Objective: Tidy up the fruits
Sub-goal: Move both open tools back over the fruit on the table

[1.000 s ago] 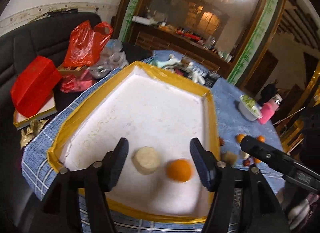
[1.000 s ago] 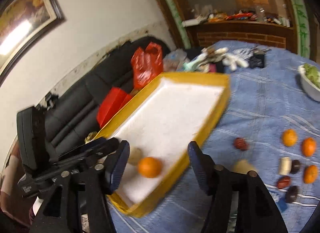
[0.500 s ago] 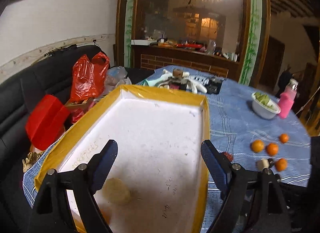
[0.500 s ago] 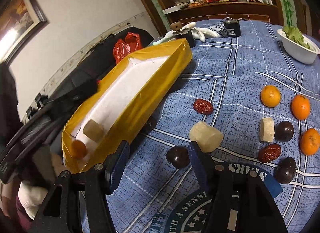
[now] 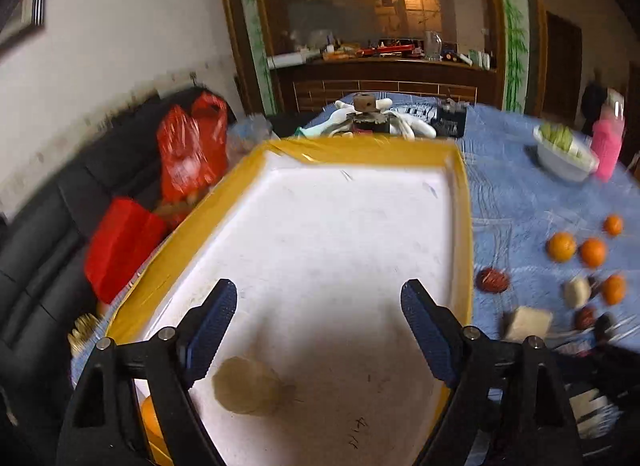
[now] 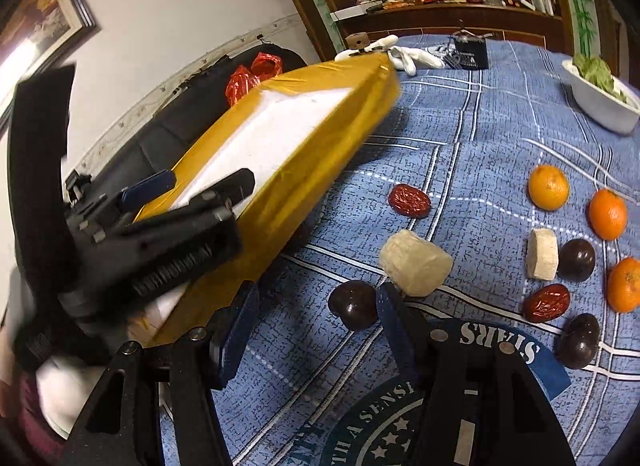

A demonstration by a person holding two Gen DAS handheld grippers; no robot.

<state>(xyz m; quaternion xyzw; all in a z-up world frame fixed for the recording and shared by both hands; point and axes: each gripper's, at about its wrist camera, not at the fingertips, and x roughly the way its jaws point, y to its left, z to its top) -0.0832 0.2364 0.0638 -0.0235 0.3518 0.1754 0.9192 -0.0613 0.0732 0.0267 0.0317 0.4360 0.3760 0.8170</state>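
pale chunk [image 5: 247, 386] inside the tray [image 5: 464, 225] shows only from left wrist.

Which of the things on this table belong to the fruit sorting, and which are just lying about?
Part of the job: yellow-rimmed tray, pale chunk in tray, pale chunk on cloth, red dates, oranges, dark round fruits.

Lying about: white bowl of greens, pink bottle, red bags, black box.

Ahead of the left gripper [image 5: 318, 330] the white tray [image 5: 464, 225] floor lies bare, one pale chunk [image 5: 246, 386] just behind its tips, while the right gripper [image 6: 312, 330] has a dark fruit [image 6: 354, 304] between its fingers, a pale piece [image 6: 416, 266] past the right fingertip, and the tray's yellow wall close left.
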